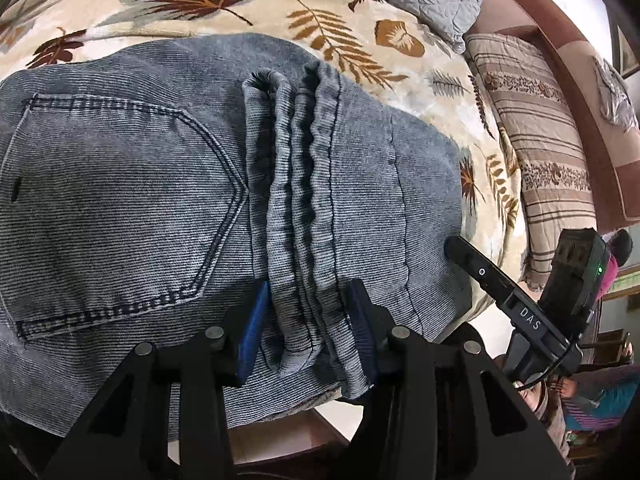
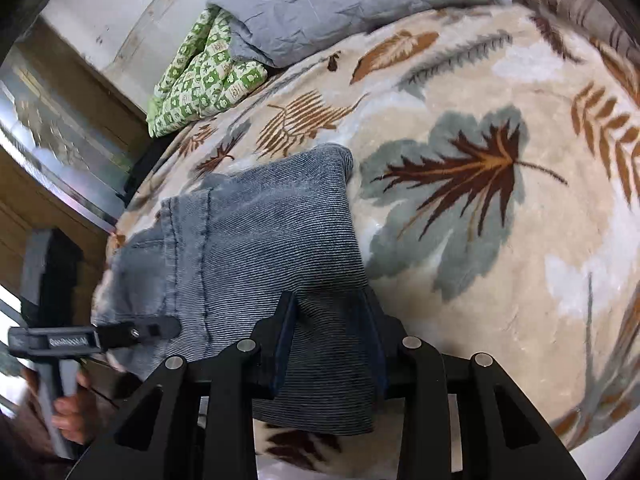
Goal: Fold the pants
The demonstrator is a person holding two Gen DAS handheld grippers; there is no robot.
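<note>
Left gripper (image 1: 306, 332) is clamped on the bunched hem folds of the pants (image 1: 160, 200), blue pads pressing the gathered denim from both sides. Your right gripper (image 2: 330, 344) is likewise closed on a fold of the same pants (image 2: 260, 248), fabric filling the gap between its pads. The pants lie partly folded on the leaf-print blanket (image 1: 420, 92), back pocket (image 1: 120, 184) facing up, near the bed's edge. From the left wrist view you can see the right gripper's finger (image 1: 468, 256) touching the denim at the right side. From the right wrist view, the left gripper (image 2: 136, 330) rests on the pants at the left, your hand (image 2: 68, 408) on its handle. Grey quilt (image 2: 340, 4) and green patterned cloth (image 2: 200, 80) sit at the far end of the bed; a striped cushion (image 1: 540, 148) lies beside the blanket.
</note>
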